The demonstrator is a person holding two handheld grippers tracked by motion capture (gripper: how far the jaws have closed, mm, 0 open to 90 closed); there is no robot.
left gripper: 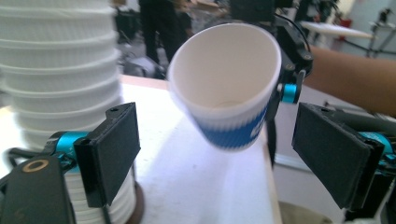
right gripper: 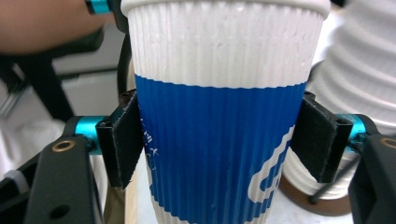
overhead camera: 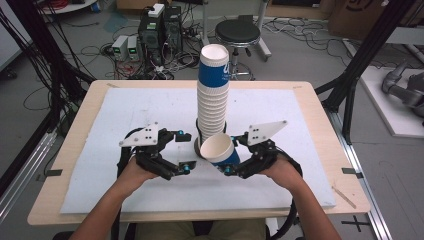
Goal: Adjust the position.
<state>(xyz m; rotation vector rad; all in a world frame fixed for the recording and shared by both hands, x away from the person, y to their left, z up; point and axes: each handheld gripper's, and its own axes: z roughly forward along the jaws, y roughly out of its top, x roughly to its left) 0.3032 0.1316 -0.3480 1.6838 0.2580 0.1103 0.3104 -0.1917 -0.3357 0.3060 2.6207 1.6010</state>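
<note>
So my right gripper (overhead camera: pixel 231 156) has a blue-and-white ribbed paper cup (overhead camera: pixel 220 150) clamped between its two black pads, which press on the blue band from either side. In the right gripper view the cup (right gripper: pixel 219 116) sits straight ahead of the camera, squarely between the jaws. From above it's tilted, with the open mouth facing up and toward me, and it hangs just above the white mat (overhead camera: pixel 150 105).

My left gripper (overhead camera: pixel 182 152) is holding nothing. Its jaws stand wide apart with just bare mat between them. In the left gripper view the cup (left gripper: pixel 229 88) floats ahead of those jaws, out past the tips and clear of both pads.

The tall stack of nested cups (overhead camera: pixel 212 95) stands on a brown coaster-like base right behind the held cup, between the two grippers. From the left gripper it's hard against the left jaw (left gripper: pixel 56 70).
</note>
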